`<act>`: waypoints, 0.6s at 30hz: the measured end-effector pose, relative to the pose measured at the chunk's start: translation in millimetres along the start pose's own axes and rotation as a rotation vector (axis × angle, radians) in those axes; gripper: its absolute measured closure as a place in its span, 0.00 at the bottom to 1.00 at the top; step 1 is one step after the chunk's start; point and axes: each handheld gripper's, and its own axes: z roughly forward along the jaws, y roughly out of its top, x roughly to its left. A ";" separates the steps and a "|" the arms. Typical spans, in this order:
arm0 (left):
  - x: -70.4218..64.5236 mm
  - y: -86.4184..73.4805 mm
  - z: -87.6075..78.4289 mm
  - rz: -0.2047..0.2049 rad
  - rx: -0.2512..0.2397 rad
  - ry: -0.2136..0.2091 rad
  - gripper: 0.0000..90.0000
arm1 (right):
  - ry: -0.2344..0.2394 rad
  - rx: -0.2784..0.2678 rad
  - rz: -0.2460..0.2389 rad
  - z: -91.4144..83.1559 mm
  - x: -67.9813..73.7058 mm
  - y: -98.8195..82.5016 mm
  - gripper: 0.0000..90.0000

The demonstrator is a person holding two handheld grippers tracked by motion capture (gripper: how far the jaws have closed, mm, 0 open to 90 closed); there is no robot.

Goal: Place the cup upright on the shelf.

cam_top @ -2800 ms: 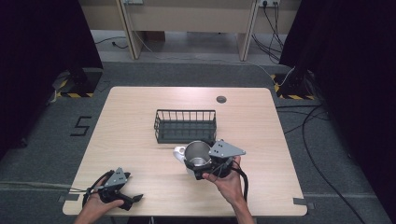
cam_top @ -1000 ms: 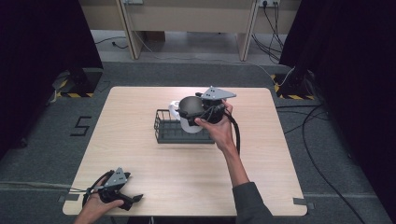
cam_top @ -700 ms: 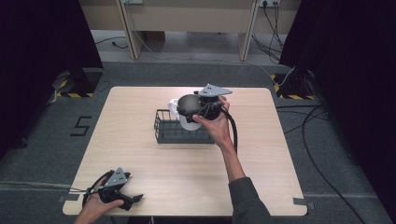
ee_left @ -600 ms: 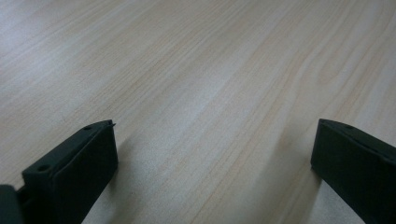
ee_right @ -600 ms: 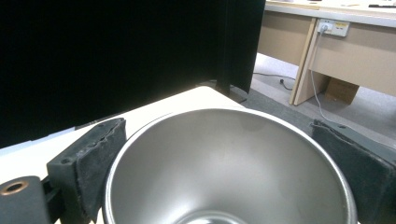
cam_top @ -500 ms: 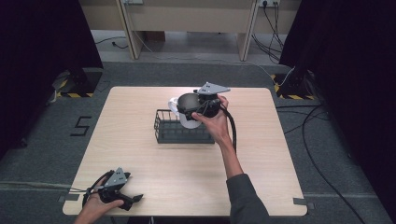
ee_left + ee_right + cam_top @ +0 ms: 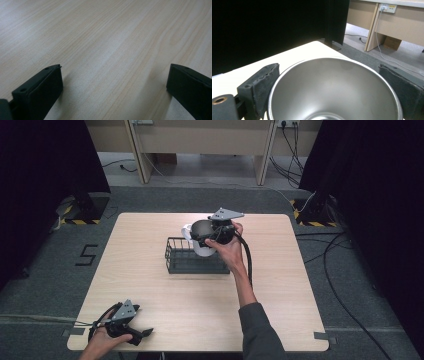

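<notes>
A cup (image 7: 198,239), white outside with a handle and bare steel inside, is held in the air over the far edge of a black wire basket (image 7: 173,256). My right gripper (image 7: 214,234) is shut on it. In the right gripper view the steel cup (image 7: 334,82) sits between the two pads (image 7: 262,82), one pressed against each side of its rim. My left gripper (image 7: 143,333) rests on the table near its front left corner. In the left gripper view it (image 7: 115,82) stands open, with bare wood between its jaws.
The basket stands near the middle of the light wooden table (image 7: 280,285). Black curtains hang at both sides. Desk legs and cables (image 7: 290,140) lie on the floor beyond the far edge.
My right gripper has lifted the cup from the table in front of the basket and carried it up over the basket's far side. The left gripper has stayed still.
</notes>
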 end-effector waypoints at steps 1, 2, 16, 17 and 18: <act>0.0 0.0 0.0 0.000 0.000 0.000 0.00 | -0.002 0.003 -0.001 0.8 -0.2 -0.6 0.07; 0.0 0.0 0.0 -0.001 0.000 0.000 0.00 | 0.000 0.003 0.000 1.4 -0.3 -0.9 0.07; 0.0 0.0 0.0 0.000 0.000 0.000 0.00 | -0.012 0.056 -0.014 13.4 -1.5 -10.9 0.07; 0.0 0.0 0.0 0.000 0.000 -0.001 0.00 | -0.011 0.054 -0.016 14.3 -1.4 -11.7 0.07; 0.0 0.0 0.0 0.000 0.000 -0.001 0.00 | -0.012 0.057 -0.017 14.6 -1.6 -12.5 0.07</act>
